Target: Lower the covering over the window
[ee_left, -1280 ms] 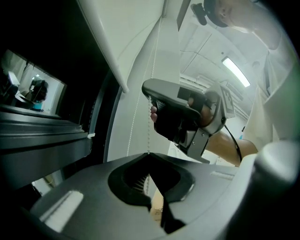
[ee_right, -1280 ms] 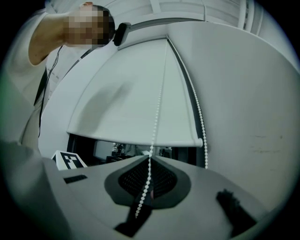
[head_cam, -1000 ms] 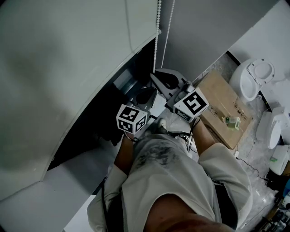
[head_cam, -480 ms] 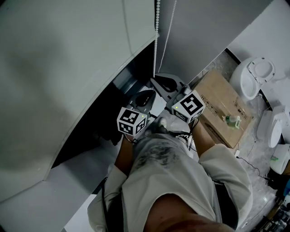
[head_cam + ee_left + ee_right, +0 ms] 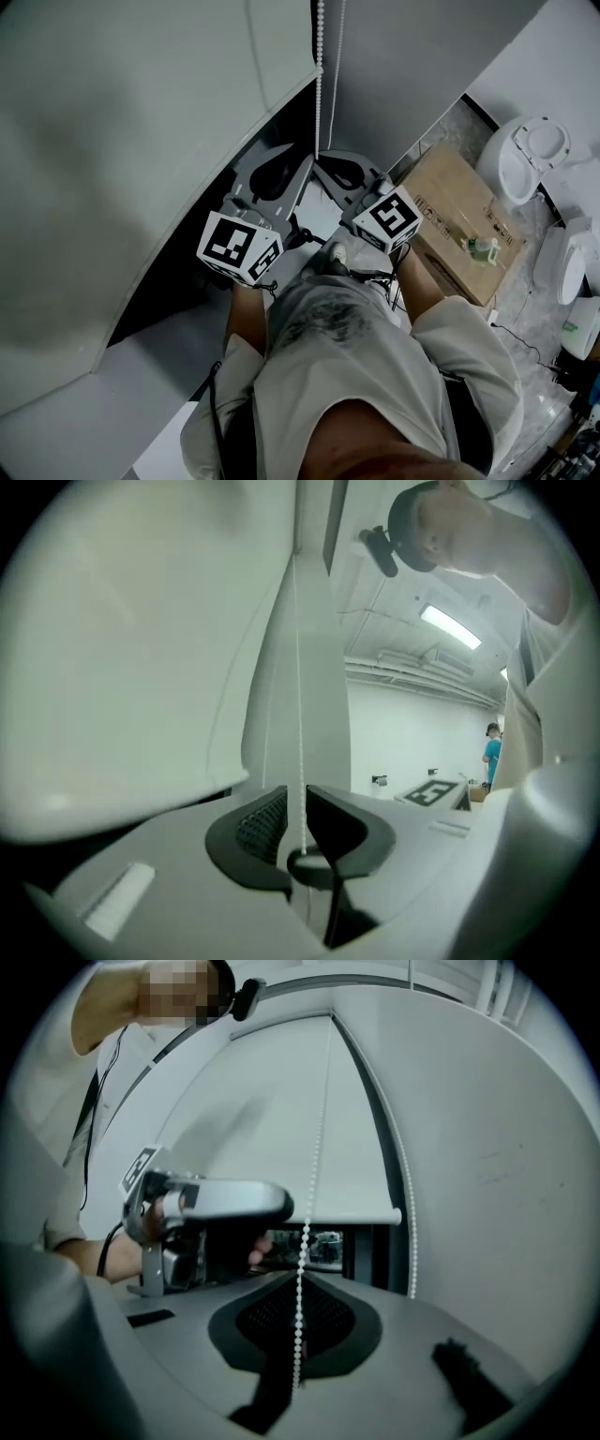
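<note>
White beaded chain | right gripper clenched on it | left gripper just opening, chain between jaws

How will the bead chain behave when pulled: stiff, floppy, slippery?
Likely floppy: the bead chain hangs as a thin strand before the blind, so it carries pull only. Probably light and prone to swing. Its small round beads might slip unless clamped, as the right tool appears to do.

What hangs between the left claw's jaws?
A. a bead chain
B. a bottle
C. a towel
A: the chain hangs in the gap of the left claw, whose jaws have just been opening and do not press it.
</note>
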